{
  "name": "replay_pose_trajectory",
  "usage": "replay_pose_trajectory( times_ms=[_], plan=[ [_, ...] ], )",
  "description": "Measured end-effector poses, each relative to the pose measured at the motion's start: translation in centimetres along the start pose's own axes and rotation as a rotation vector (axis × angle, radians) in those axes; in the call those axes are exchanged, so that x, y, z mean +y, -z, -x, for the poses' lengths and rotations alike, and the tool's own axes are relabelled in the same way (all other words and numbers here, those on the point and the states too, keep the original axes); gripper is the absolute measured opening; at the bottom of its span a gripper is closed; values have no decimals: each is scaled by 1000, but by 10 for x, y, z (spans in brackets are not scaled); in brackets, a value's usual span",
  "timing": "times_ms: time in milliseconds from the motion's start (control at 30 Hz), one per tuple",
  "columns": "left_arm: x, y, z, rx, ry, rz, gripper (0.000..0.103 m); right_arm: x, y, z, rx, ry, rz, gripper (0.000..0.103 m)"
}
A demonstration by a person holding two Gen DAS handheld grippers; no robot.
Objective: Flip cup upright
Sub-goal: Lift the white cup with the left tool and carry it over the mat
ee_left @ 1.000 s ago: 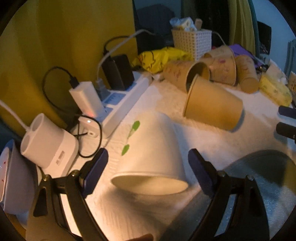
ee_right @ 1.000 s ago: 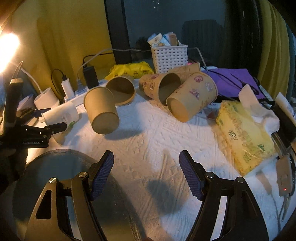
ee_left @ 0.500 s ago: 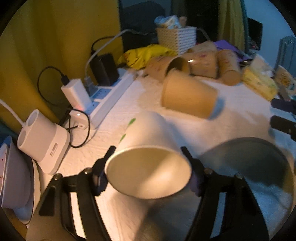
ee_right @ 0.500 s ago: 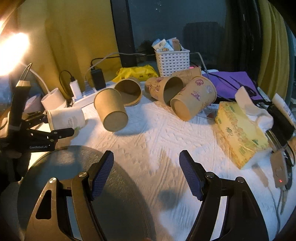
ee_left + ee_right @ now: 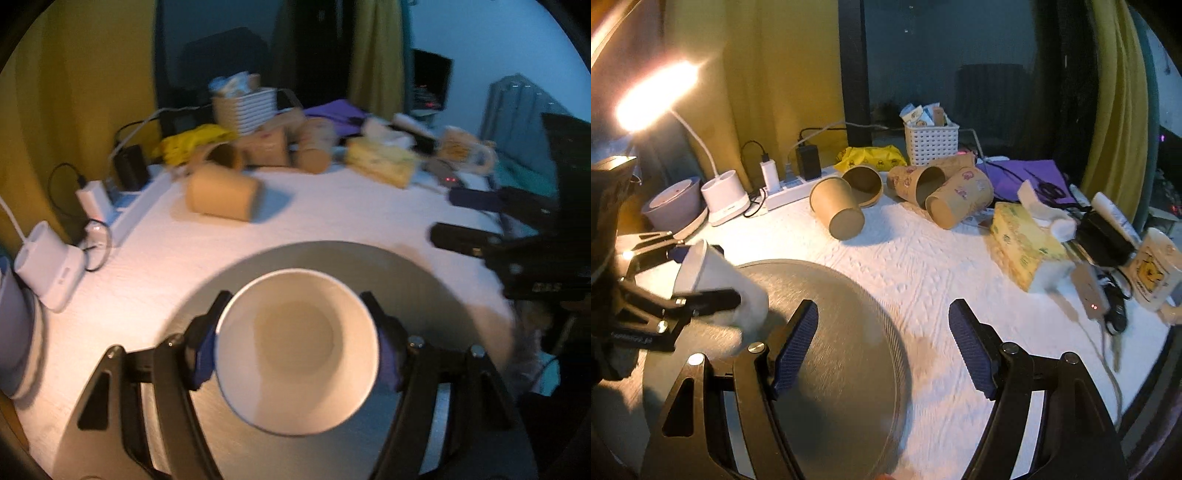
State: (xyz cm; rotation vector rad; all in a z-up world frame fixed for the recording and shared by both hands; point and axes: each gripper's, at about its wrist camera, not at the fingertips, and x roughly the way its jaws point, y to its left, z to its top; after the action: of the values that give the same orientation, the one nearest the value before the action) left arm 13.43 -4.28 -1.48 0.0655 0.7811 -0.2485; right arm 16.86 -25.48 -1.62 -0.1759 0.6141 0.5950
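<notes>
The left gripper (image 5: pixel 297 349) has its jaws pinching a smooth white paper cup (image 5: pixel 297 349), mouth toward the camera, over a round brushed-metal disc (image 5: pixel 424 280) on the white textured surface (image 5: pixel 923 266). At right, the right gripper (image 5: pixel 882 347) holds its ribbed blue jaws spread with nothing between them.

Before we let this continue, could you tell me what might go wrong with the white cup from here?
The left gripper pinches the thin white cup near its rim, so it could buckle or slip. In the right wrist view the cup is tilted over the grey round plate; released like this, it may topple.
</notes>
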Motion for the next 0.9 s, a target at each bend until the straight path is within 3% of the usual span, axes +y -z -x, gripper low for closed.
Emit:
replay_pose_trajectory(
  times_ms=[300,400,500,600,733,900],
  plan=[
    [-55,19,26,-30,183,-10,69,3,34,52,2,51,13,76],
    [-55,24,24,-12,202,-7,70,3,40,59,2,56,17,76],
    [-40,32,22,7,231,59,71,6,40,58,4,47,23,76],
    [-20,38,17,32,201,105,72,14,38,52,10,26,38,76],
    [-2,52,5,83,166,137,87,27,35,42,22,-13,75,76],
    [7,62,5,86,168,138,88,44,31,27,48,-52,133,76]
  ],
)
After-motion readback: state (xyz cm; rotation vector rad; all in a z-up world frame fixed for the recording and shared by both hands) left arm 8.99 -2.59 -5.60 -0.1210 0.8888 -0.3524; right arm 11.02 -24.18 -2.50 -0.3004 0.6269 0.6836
